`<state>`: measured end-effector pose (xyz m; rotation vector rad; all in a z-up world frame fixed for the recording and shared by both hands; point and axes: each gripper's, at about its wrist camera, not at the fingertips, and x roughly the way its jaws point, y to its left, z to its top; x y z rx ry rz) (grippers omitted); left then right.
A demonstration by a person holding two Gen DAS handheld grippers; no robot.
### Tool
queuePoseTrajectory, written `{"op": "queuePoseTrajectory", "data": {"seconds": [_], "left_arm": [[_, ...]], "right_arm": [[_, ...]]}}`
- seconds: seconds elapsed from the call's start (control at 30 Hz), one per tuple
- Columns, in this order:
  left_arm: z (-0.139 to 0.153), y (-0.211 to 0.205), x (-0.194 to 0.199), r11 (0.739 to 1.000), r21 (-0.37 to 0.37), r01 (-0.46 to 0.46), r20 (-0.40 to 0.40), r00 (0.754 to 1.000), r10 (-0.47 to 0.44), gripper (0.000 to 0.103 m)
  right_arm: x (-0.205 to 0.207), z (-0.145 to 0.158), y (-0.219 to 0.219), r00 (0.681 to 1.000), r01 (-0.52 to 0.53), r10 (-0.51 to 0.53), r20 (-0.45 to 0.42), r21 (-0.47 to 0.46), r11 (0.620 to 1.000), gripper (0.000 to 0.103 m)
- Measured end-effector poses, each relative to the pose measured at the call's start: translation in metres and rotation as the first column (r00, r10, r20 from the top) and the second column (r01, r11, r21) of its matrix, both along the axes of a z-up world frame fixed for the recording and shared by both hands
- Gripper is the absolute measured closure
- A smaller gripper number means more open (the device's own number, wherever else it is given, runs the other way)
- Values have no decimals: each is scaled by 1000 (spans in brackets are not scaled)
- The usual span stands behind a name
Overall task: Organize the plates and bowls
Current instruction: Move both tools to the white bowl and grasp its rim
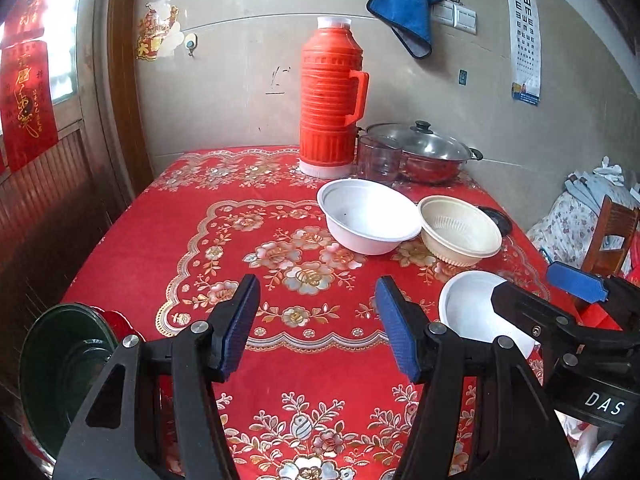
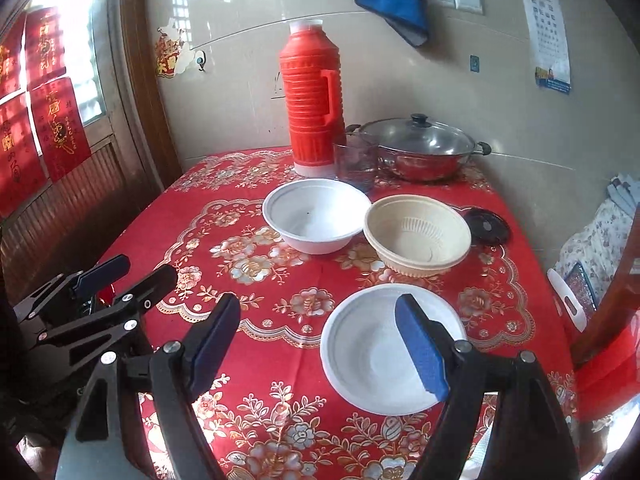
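The table [image 2: 248,364] is covered by a red cloth with a gold and silver floral pattern. Directly ahead of the right gripper [image 2: 320,344], partly behind its right finger, lies a shallow white plate [image 2: 360,360]. Beyond it, further from the gripper, stand a white bowl [image 2: 316,216] and, just to its right, a ribbed cream bowl [image 2: 416,234]. A dark round lid [image 2: 488,226] lies flat beside the cream bowl, to the right. At the far edge by the wall stand an orange thermos [image 2: 312,108], a clear glass [image 2: 354,164] and a lidded steel pot [image 2: 420,148].
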<state>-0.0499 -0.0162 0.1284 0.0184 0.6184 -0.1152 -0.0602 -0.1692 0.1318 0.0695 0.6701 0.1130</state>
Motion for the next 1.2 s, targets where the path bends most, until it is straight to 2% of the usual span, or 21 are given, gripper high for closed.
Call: {"op": "queuePoseTrajectory", "data": {"seconds": [0.73, 1.0, 1.2], "left_arm": [[-24, -49, 29, 998, 34, 53, -88, 995, -50, 42], [-28, -62, 45, 995, -22, 98, -174, 980, -100, 42], [-31, -77, 52, 993, -7, 114, -195, 974, -113, 42]], "right_arm": [[10, -15, -46, 996, 67, -66, -53, 23, 997, 23], [11, -18, -73, 990, 115, -110, -87, 55, 992, 23], [10, -21, -90, 984, 148, -141, -105, 70, 986, 23]]}}
